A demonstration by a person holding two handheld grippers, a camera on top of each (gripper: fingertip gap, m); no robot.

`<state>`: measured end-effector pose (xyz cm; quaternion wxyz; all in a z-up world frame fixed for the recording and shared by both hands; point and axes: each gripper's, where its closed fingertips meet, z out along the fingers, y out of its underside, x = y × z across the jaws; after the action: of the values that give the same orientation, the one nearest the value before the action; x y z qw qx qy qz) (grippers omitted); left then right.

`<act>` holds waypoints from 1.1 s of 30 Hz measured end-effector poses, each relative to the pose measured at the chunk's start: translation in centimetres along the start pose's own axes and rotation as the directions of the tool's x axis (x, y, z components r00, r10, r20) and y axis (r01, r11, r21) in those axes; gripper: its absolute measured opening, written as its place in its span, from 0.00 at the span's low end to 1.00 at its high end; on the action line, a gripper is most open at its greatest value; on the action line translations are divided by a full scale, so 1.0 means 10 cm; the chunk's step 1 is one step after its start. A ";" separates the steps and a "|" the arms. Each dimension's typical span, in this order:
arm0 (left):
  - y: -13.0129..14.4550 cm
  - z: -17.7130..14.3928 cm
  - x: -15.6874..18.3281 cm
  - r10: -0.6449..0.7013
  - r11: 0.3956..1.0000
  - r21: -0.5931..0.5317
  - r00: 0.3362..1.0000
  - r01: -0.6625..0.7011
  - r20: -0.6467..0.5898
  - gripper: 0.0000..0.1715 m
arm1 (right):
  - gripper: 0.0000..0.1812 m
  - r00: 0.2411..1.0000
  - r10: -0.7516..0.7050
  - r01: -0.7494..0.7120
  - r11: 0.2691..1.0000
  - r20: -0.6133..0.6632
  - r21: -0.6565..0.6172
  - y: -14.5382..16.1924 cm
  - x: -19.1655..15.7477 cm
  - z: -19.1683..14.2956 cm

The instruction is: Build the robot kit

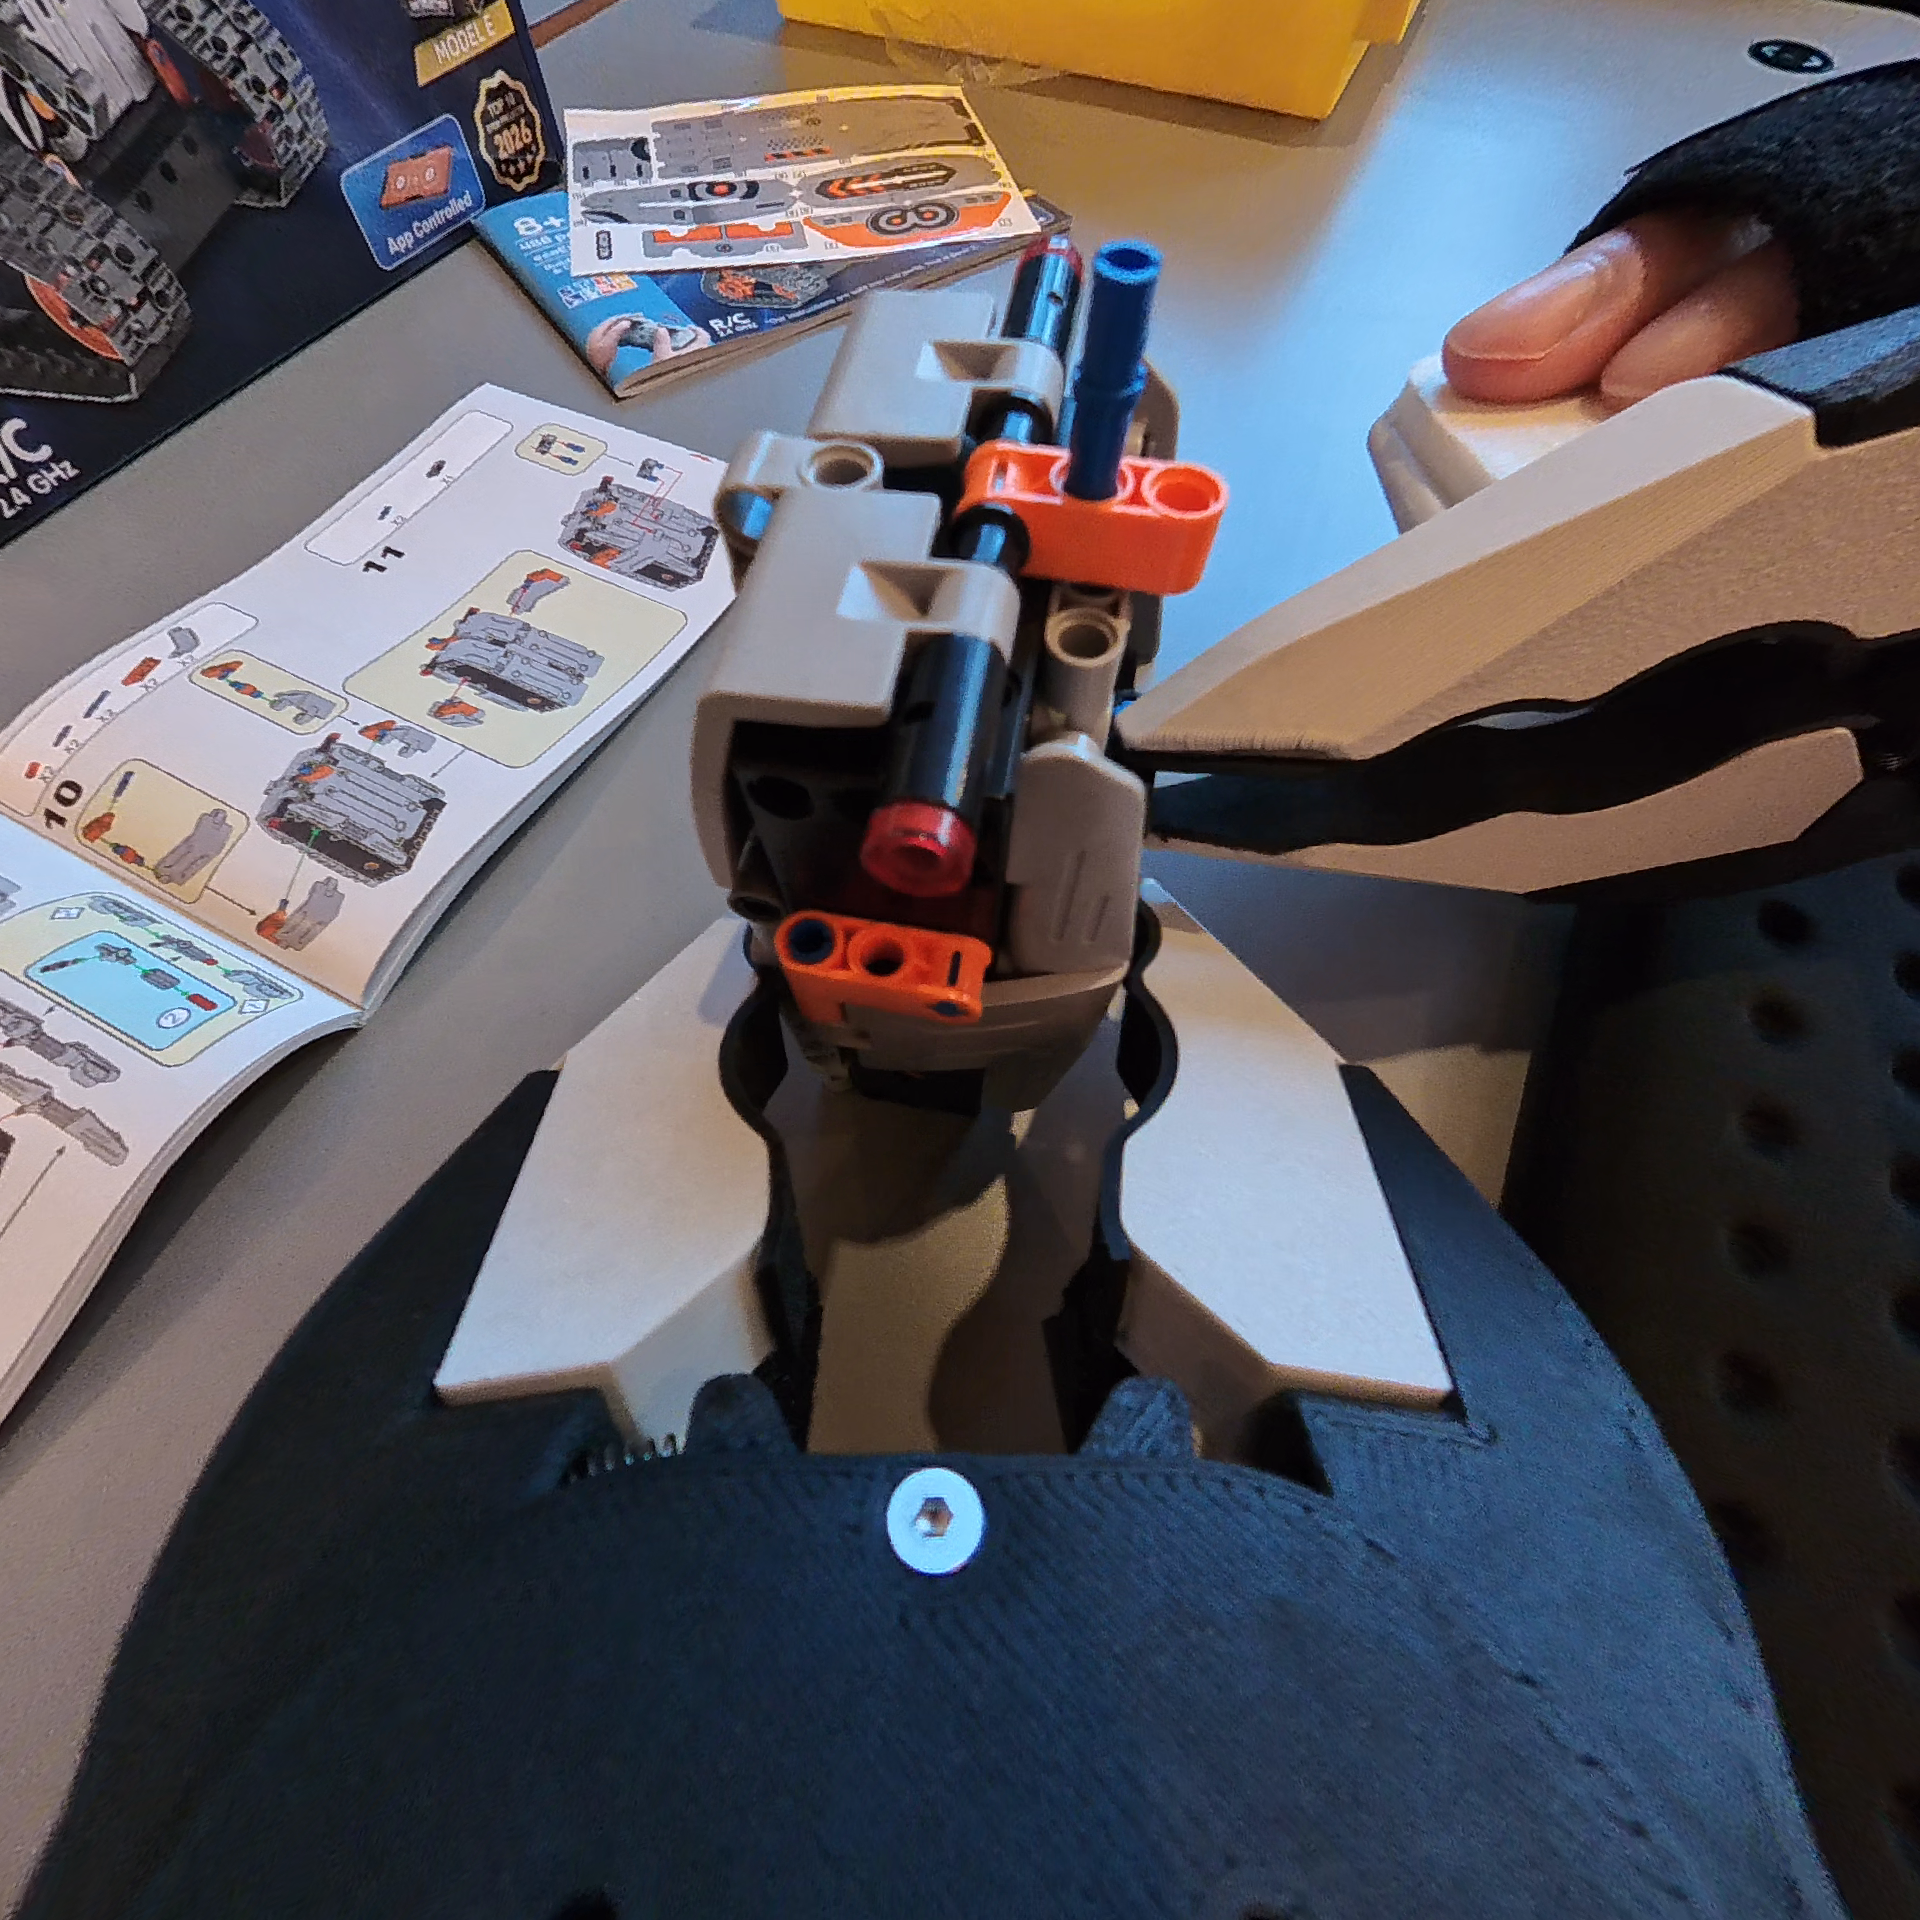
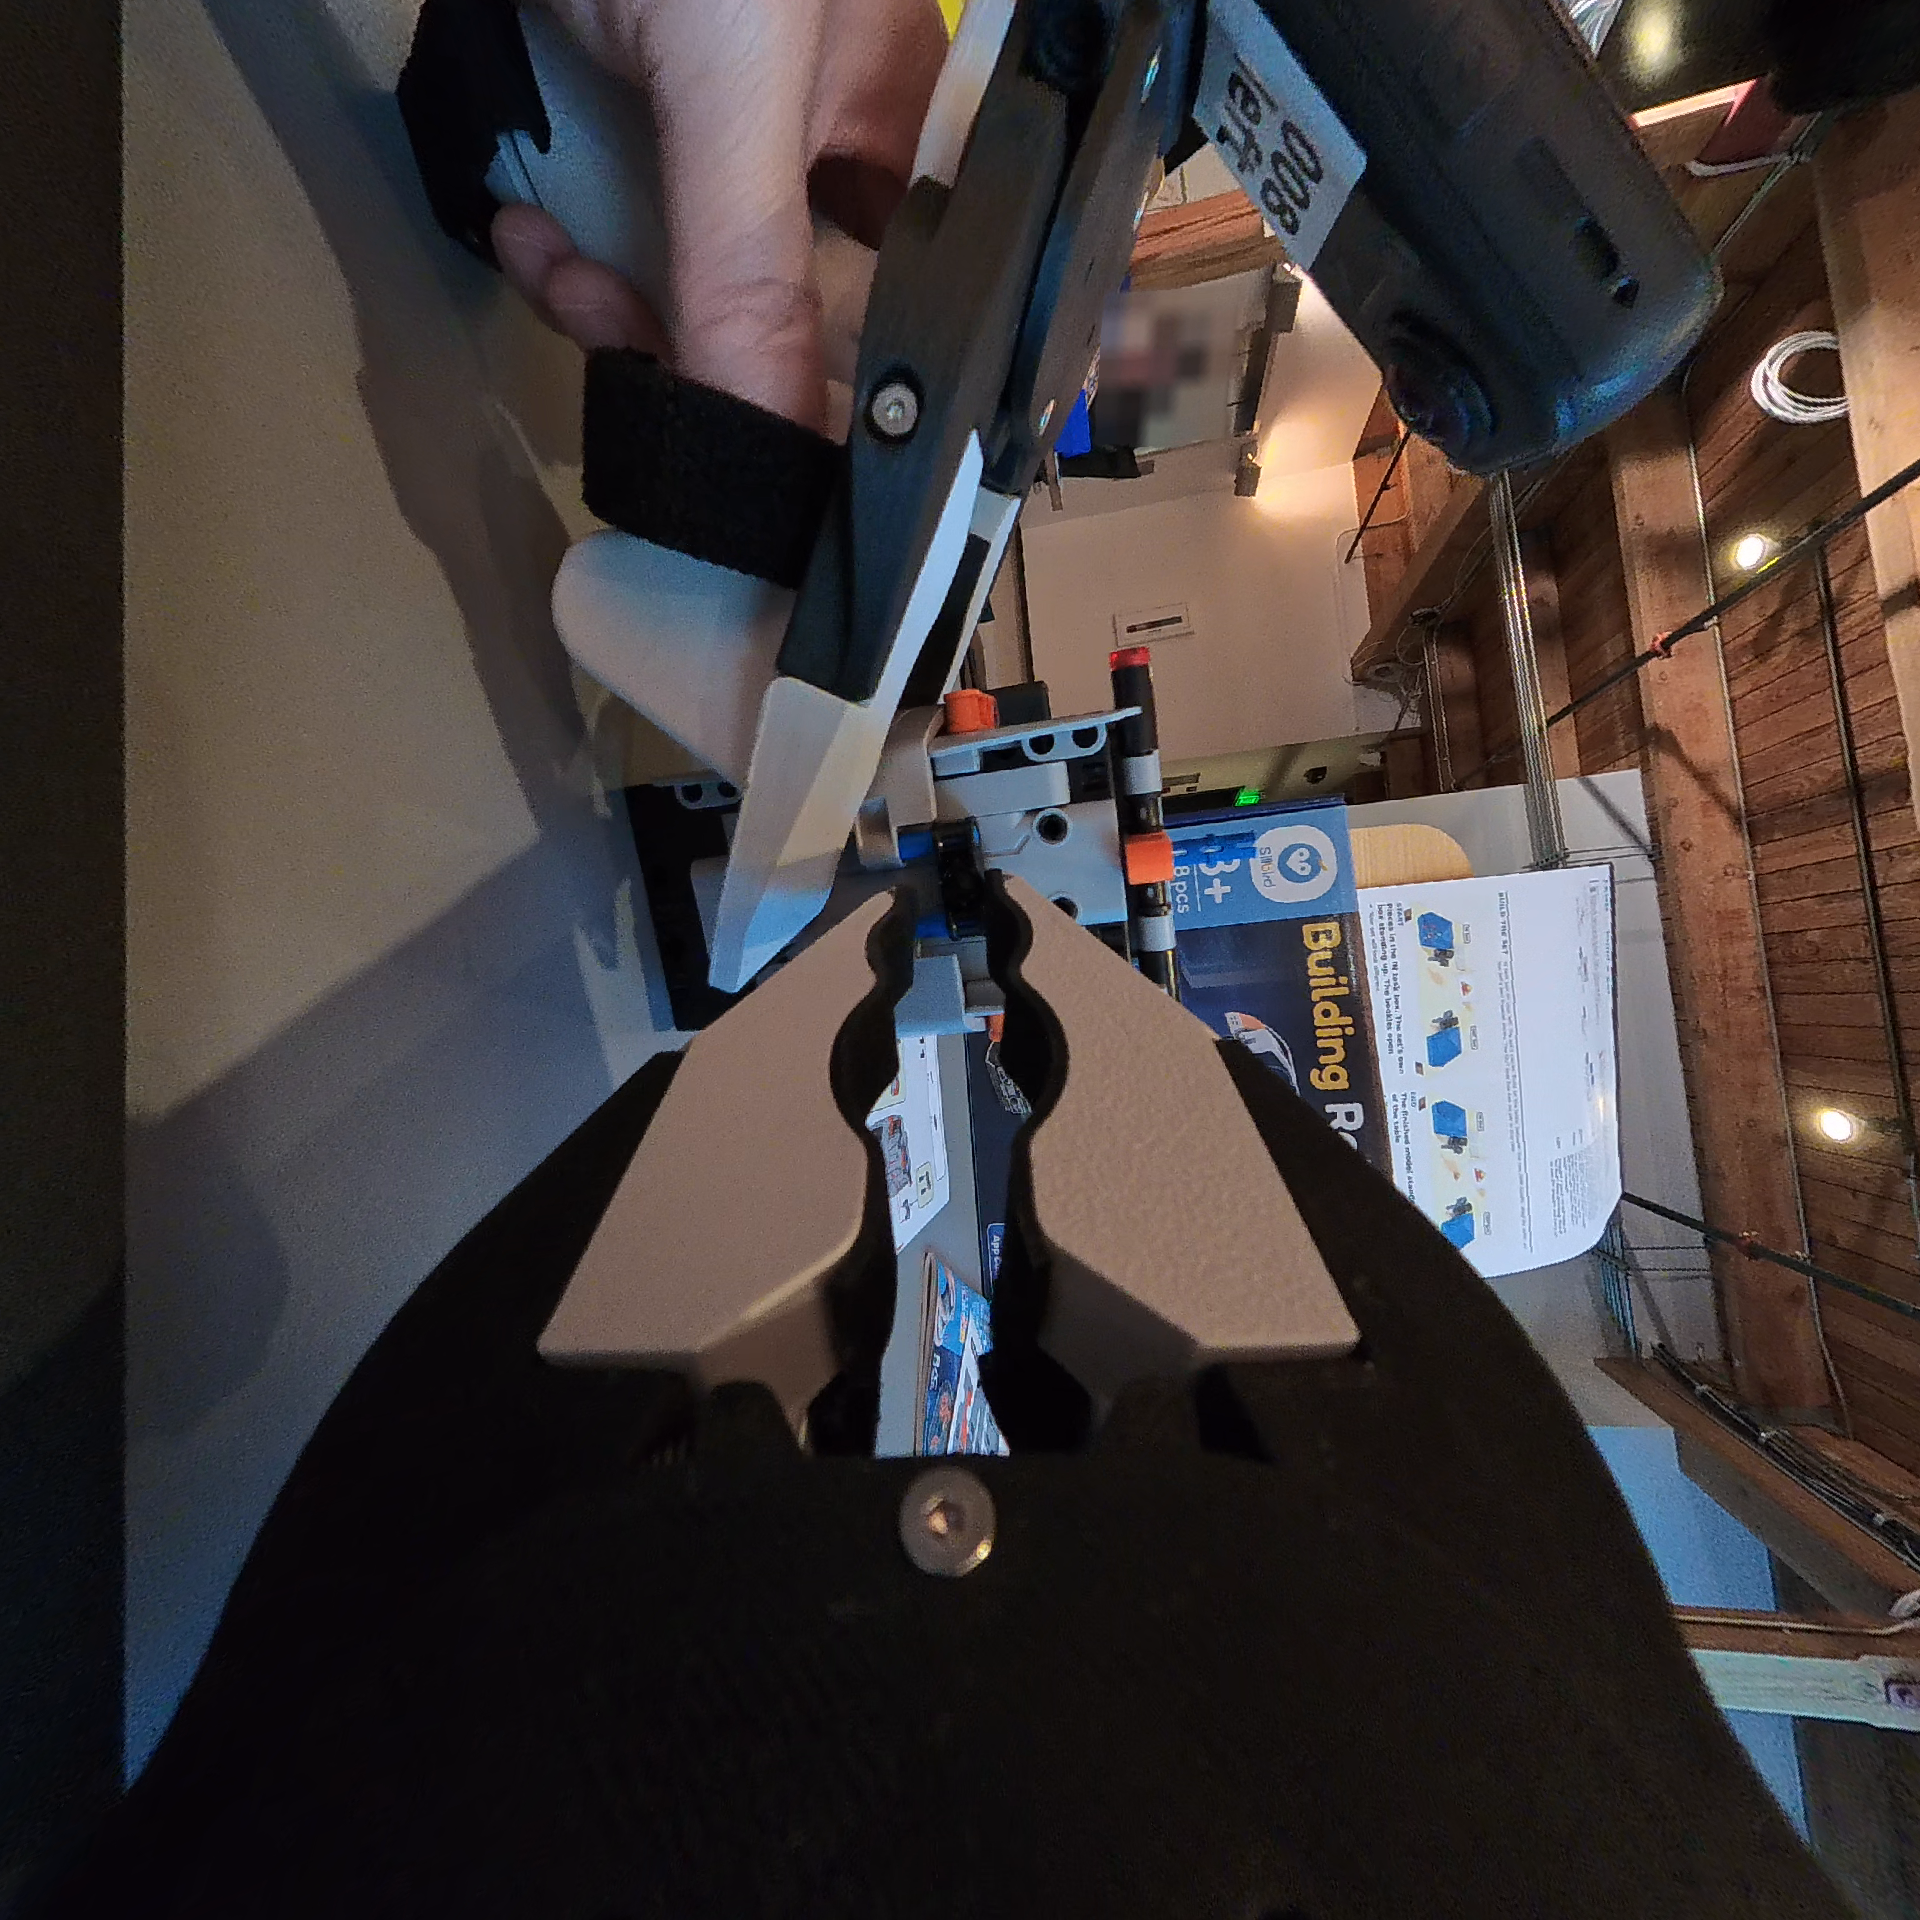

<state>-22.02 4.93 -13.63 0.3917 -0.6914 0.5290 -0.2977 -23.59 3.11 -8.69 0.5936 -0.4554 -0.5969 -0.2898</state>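
Observation:
My left gripper [image 1: 940, 997] is shut on the lower end of a grey block assembly [image 1: 831, 665] and holds it upright above the table. The assembly carries a black axle [image 1: 966, 707] with a red bush [image 1: 920, 847], two orange connectors [image 1: 1101, 514] and a blue pin [image 1: 1112, 364] that sticks up. My right gripper [image 1: 1130, 769] comes in from the right. In the right wrist view it [image 2: 954, 902] is shut on a small black piece [image 2: 958, 868] on the side of the assembly [image 2: 1023, 800]. The left gripper [image 2: 821, 831] shows there from the upper left.
An open instruction booklet [image 1: 312, 748] lies on the grey table at left. Behind it are a product box [image 1: 208, 229], a small booklet [image 1: 665, 322], a sticker sheet [image 1: 800, 177] and a yellow container [image 1: 1091, 42]. A black perforated mat [image 1: 1766, 1195] is at right. A hand [image 1: 1590, 312] holds the right gripper. The grippers' ends are close to 5 centimetres from one another.

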 end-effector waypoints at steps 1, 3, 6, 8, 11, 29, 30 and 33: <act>-0.01 -0.01 -0.01 0.000 1.000 0.006 1.000 0.000 0.006 0.37 | 0.07 1.000 0.000 0.000 1.000 0.001 0.001 0.00 0.00 0.00; -0.03 -0.02 -0.02 -0.002 1.000 0.025 1.000 0.002 0.012 0.36 | 0.08 1.000 -0.003 0.003 1.000 0.002 0.002 0.00 -0.01 0.00; -0.05 -0.04 -0.01 -0.012 0.999 0.042 1.000 0.011 0.005 0.35 | 0.08 1.000 -0.001 0.001 1.000 0.002 0.006 -0.01 -0.01 -0.01; -0.06 -0.04 -0.01 -0.013 0.999 0.044 1.000 0.013 0.003 0.34 | 0.08 1.000 0.000 0.000 1.000 0.002 0.008 -0.01 -0.01 -0.01; -0.06 -0.04 -0.01 -0.015 0.999 0.046 1.000 0.015 0.002 0.34 | 0.09 1.000 0.000 0.000 1.000 0.003 0.010 -0.01 -0.02 -0.01; -0.06 -0.05 0.00 -0.022 0.999 0.050 1.000 0.022 -0.007 0.34 | 0.04 0.998 0.052 -0.053 0.998 0.034 0.038 -0.03 -0.02 -0.03; -0.06 -0.05 0.00 -0.021 0.999 0.049 1.000 0.021 -0.006 0.34 | 0.04 0.997 0.062 -0.064 0.997 0.054 0.042 -0.04 -0.04 -0.03; -0.07 -0.06 0.00 -0.023 0.998 0.059 1.000 0.023 -0.001 0.34 | 0.04 0.990 0.096 -0.102 0.994 0.103 0.045 -0.03 -0.03 -0.02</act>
<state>-22.20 4.92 -12.70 0.4082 -0.6856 0.5120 -0.3180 -23.83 2.69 -8.92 0.5876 -0.4835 -0.6098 -0.2216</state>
